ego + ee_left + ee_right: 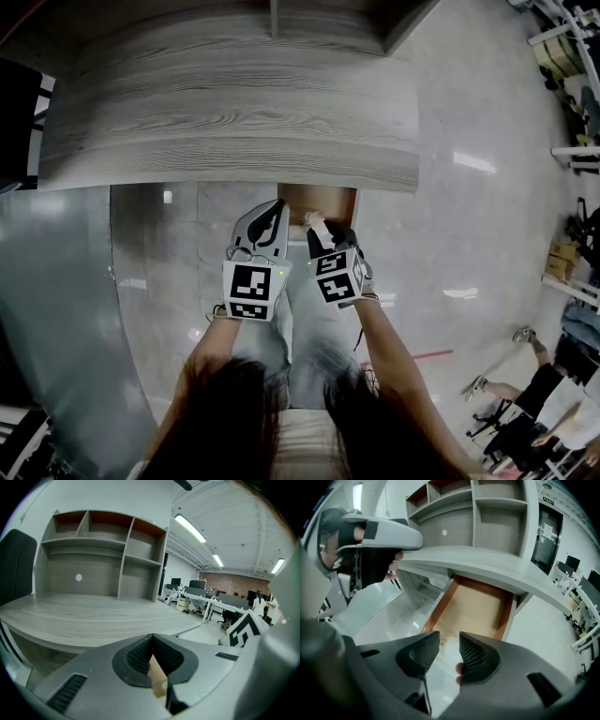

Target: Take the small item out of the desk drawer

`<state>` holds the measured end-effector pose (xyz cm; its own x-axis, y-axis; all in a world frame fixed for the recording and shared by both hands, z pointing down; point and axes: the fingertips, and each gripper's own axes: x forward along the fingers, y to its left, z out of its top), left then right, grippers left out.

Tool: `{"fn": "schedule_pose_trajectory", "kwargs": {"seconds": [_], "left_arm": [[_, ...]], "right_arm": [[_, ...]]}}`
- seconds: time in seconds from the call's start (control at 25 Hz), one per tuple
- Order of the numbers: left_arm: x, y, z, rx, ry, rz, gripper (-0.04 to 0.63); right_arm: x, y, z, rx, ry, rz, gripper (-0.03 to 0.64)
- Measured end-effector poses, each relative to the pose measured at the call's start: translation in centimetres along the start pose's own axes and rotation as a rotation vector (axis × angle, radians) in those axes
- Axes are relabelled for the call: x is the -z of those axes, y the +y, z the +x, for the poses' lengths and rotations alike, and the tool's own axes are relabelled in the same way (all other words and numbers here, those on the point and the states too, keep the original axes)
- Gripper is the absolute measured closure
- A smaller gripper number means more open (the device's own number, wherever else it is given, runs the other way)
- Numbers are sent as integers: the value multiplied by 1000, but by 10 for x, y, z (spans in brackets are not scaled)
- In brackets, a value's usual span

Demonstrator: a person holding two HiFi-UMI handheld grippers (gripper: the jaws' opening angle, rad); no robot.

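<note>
The small pale, wiry-looking item (441, 642), too tiny to identify, lay on the tan floor at the front end of the open brown-sided wooden drawer (439, 605). It would probably be light, thin and apt to slip, so a pinch squarely across its middle with the pad tips seemed the best hold. Only one such item showed, in the one drawer. The grey right gripper (449, 645) framed it between ribbed black pads that stood moderately apart and pressed on nothing. The grey left gripper (151, 641), just beside the right one and pointed over the grey wood-grain desk (234, 112), had its pads closed together at the tips. A tan sliver (157, 677) showed in the gap behind them, and I could not tell whether it was held or merely lay beyond. There were two grippers and one desk.
</note>
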<state>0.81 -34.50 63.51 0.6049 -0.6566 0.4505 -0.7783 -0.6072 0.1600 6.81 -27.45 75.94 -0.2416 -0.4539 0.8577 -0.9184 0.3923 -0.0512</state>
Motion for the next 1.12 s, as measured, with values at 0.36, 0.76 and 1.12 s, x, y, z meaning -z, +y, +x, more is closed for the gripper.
{"fn": "schedule_pose_trajectory", "kwargs": {"seconds": [0.36, 0.76, 1.12], "left_arm": [[17, 14, 8, -28, 13, -37, 581], [31, 26, 12, -43, 33, -56, 581], [40, 34, 13, -54, 52, -65, 581]], "right_arm": [[18, -3, 26, -4, 78, -8, 462], [31, -3, 47, 5, 145, -30, 442], [36, -10, 58, 37, 213, -6, 437]]}}
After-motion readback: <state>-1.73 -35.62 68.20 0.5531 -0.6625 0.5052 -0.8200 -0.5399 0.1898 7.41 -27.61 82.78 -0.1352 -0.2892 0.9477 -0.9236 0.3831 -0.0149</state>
